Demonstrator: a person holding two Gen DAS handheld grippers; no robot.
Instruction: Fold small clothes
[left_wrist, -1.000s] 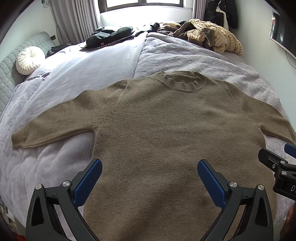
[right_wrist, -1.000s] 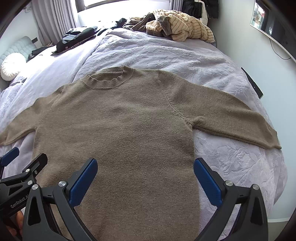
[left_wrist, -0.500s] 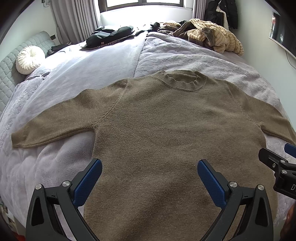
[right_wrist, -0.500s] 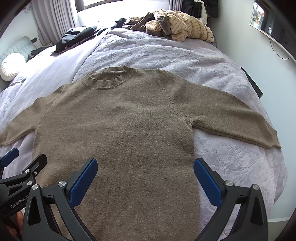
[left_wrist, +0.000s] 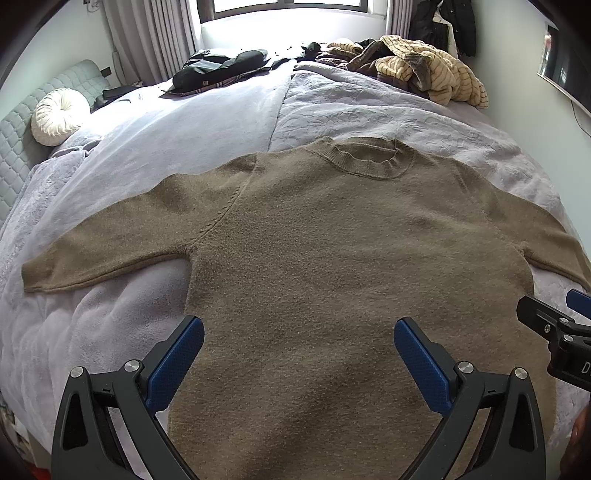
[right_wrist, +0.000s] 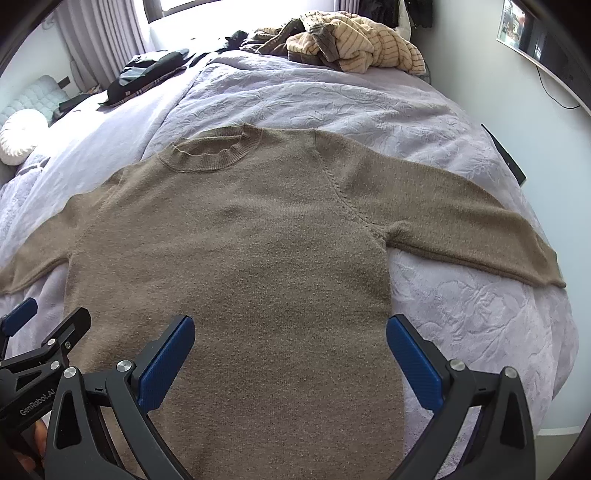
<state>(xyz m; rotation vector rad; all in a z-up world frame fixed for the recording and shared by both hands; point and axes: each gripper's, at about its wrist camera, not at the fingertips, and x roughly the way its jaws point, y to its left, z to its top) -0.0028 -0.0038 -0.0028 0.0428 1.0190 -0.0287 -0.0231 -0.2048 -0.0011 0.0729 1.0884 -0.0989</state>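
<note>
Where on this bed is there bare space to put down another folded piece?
Free: the lilac bedspread between the brown sweater's collar and the striped clothes heap, and the patch below its right sleeve toward the bed's edge. The smooth sheet beside the round cushion is bare too. Crowded: the far edge, with dark clothes and the heap.

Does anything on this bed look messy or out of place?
The brown sweater lies flat and straight, sleeves spread, ready for folding. The only mess is at the far end of the bed: a crumpled heap of striped clothes and a dark garment.
</note>
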